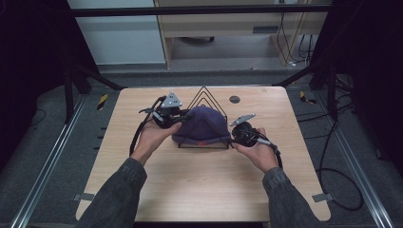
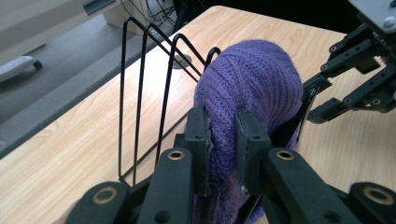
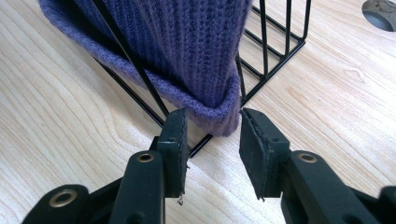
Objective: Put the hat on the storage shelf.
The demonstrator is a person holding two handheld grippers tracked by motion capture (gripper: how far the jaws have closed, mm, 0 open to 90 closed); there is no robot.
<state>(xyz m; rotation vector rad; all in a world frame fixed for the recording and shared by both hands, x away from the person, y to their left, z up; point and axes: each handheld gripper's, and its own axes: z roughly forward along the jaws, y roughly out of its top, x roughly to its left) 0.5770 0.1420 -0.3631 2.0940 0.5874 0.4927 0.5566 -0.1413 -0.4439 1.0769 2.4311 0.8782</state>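
Purple knit beanie (image 1: 203,126): draped over a black wire rack (image 1: 205,95) near the middle of the wooden table (image 1: 199,185), toward its far edge. Left gripper (image 2: 223,135): jaws closed on a fold of the knit at the hat's left side, probably to steady or lift it. Right gripper (image 3: 212,140): jaws parted, straddling the brim's lower corner without pinching it, apparently poised to grasp there.
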